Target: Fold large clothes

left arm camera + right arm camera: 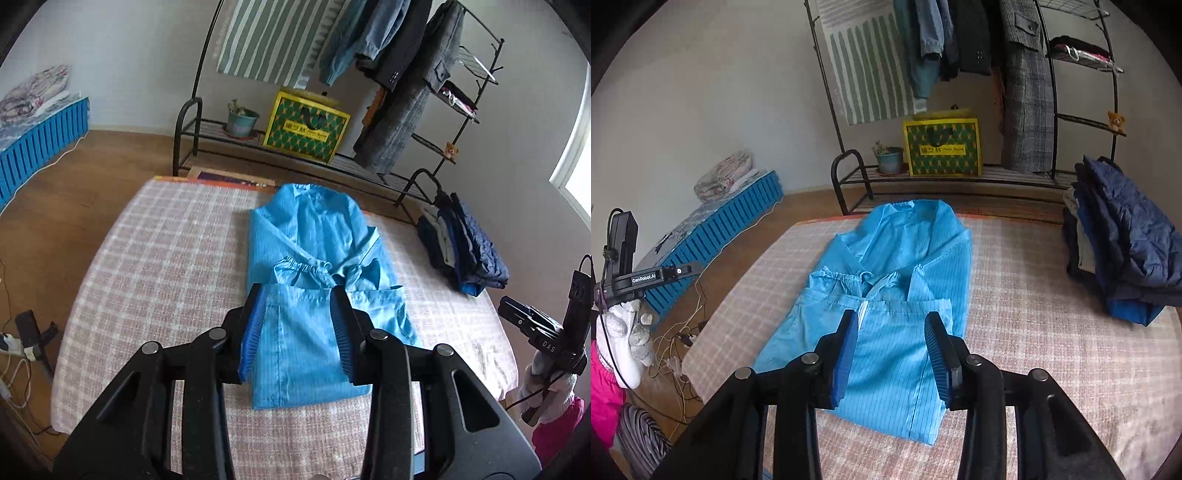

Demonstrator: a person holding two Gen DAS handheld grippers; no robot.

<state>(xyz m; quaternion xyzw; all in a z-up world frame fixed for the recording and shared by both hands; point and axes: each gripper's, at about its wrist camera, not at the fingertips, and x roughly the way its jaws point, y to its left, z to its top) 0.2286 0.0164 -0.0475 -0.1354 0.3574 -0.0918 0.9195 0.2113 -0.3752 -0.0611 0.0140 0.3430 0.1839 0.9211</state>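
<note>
Left gripper (297, 291): jaws stood wide apart, nothing between them, poised above the near half of the blue coat (317, 295). Right gripper (892, 319): jaws likewise spread wide, empty, above the same near half.

Blue coat: lay on the checked pink bed cover (155, 258), sleeves folded in across the chest, elastic cuffs meeting near the middle, hem turned up over them, collar at the far end.

Left of the coat: blue slatted crate (716, 236) on the wooden floor, a bundle of floral bedding (724, 177) on top.

Beyond the coat: black metal clothes rack (192, 122) holding a potted plant (241, 119), a yellow-green box (308, 127) and hanging garments (399, 92).

Right of the coat: stack of folded dark clothes (461, 251) on the bed cover, well apart from the coat.
</note>
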